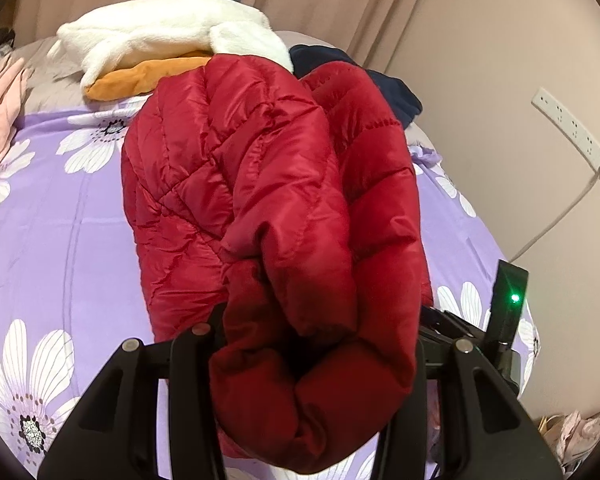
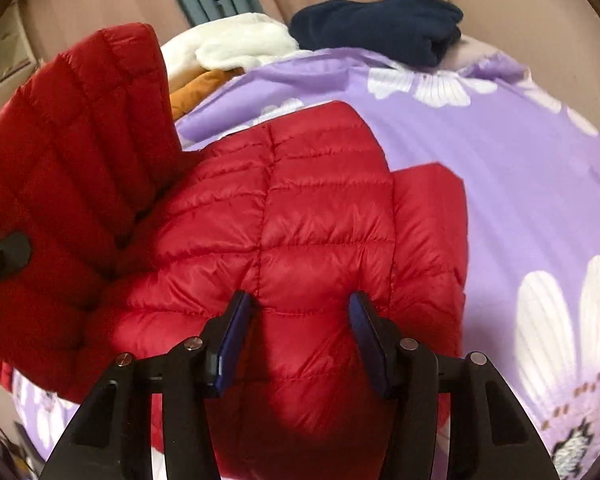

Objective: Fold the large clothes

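Note:
A red quilted puffer jacket (image 1: 240, 168) lies on the purple flowered bedsheet (image 1: 60, 220). My left gripper (image 1: 320, 316) is shut on a thick bunched fold of it, and the fabric fills the gap and hides the fingertips. In the right wrist view that lifted part (image 2: 72, 140) stands up at the left, while the rest of the jacket (image 2: 300, 220) lies flat. My right gripper (image 2: 300, 298) hovers at the flat part's near side. Its blue pads (image 2: 236, 332) stand apart, with jacket surface showing between them and no fabric pinched.
At the head of the bed lie a white plush blanket (image 1: 160, 36) on an orange cloth (image 1: 140, 80), a navy garment (image 2: 380, 28) and a pink garment (image 1: 0, 120). A wall with a power strip (image 1: 572, 132) borders the right side. Curtains hang behind.

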The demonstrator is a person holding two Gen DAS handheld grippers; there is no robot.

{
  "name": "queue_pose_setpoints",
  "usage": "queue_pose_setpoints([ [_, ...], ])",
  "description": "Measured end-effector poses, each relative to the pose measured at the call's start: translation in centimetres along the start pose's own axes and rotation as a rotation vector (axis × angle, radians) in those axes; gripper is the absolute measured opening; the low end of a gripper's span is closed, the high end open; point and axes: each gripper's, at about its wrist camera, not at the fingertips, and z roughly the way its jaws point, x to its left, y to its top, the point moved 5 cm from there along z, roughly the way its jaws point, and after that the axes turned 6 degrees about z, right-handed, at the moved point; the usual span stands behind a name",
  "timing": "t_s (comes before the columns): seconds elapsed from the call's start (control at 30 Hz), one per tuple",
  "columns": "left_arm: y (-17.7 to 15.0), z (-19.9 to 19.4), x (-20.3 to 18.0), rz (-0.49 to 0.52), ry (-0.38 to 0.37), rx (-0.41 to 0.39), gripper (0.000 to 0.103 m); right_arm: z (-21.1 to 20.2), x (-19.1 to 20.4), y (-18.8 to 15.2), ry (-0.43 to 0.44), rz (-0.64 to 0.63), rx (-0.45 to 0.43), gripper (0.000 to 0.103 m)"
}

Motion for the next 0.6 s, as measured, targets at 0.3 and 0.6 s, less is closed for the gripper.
queue_pose_setpoints([
  [0.3, 0.7, 2.0, -5.0, 0.115, -0.004, 0.019, 0.043, 0.9, -1.5, 0.5, 0.112, 0.073, 0.034, 0.055],
  [0.6, -0.5, 6.5, -8.3, 0.241, 0.014, 0.113, 0.050, 0.9, -2.8, 1.1, 0.215, 0.122, 0.049, 0.055],
])
